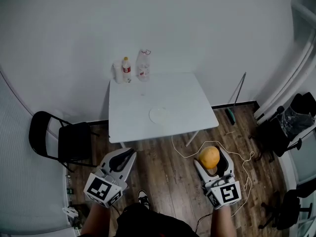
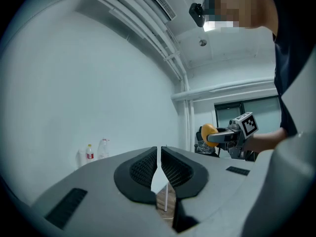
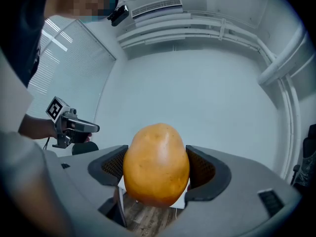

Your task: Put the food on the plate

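Closest to the head camera we log the two hand-held grippers, each with its marker cube, low over the brown wooden plank floor (image 1: 163, 174).

Right gripper (image 1: 214, 166): its black-padded fingers (image 3: 202, 169) are clenched on a smooth yellow-orange oval food item (image 3: 157, 164), potato-like in look. The pads press its left and right flanks, and the rounded upper end stands up clear of them. In the head view the food item sits above the floor, on the near side of the counter and well apart from the plate.

Left gripper (image 1: 126, 157): its ribbed black fingers (image 2: 143, 169) are clenched on themselves, tips meeting, with only a thin slit showing between the pads lower down. We see floor and a white counter leg through that slit.

Square white counter (image 1: 182, 95): it stands against the pale wall, ahead of both grippers. A small round white plate (image 1: 159, 114) lies on it, near the front edge, roughly mid-width. At the far left corner we note a short clear bottle with a red label (image 1: 127, 70) and, just beside it, a taller clear plastic bottle (image 1: 143, 65).

Surroundings: a black folding chair (image 1: 59, 137) stands left of the counter. A thin white cable (image 1: 239, 158) loops on the floor beside the right gripper.
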Demonstrator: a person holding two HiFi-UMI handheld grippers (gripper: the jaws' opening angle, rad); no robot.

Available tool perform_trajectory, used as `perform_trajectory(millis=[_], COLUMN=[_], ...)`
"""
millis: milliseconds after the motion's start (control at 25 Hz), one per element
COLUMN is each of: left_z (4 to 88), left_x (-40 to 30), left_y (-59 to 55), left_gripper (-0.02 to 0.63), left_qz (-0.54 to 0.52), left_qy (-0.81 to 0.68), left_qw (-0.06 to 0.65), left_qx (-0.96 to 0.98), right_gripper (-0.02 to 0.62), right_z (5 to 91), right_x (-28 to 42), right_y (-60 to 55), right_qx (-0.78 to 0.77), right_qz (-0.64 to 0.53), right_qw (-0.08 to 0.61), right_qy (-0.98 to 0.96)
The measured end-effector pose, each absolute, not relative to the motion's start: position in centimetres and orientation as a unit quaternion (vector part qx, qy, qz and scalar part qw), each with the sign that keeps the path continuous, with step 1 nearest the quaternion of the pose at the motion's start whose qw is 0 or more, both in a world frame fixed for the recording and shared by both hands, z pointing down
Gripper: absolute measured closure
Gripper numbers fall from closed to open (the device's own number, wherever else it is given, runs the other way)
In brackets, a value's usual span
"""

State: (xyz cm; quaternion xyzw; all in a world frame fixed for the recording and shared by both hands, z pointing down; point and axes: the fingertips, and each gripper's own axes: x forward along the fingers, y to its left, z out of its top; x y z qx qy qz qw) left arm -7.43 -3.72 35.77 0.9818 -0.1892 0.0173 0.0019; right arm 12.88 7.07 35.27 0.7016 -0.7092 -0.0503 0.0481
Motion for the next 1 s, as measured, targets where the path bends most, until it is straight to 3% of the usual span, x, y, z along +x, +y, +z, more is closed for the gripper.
perform_trajectory(millis=[520,1000], left_z=[38.3,39.3], left_x=[-7.4,-1.1], left_y=[-18.1,-23.8], left_gripper=[0.563,0.563], left_qz=[0.032,0.060], left_qy=[-0.193,-0.256], left_qw=[0.009,0.034], left_qx=[0.981,0.964], right_gripper=[0.216,0.216], right_z=[35.5,36.7], right_x=[11.9,19.4], right_y=[-8.4,-16.7], right_qx=[0.688,0.647], right_qz=[-0.046,-0.029], right_qw=[0.040,0.021], right_qy=[-0.724,-0.762])
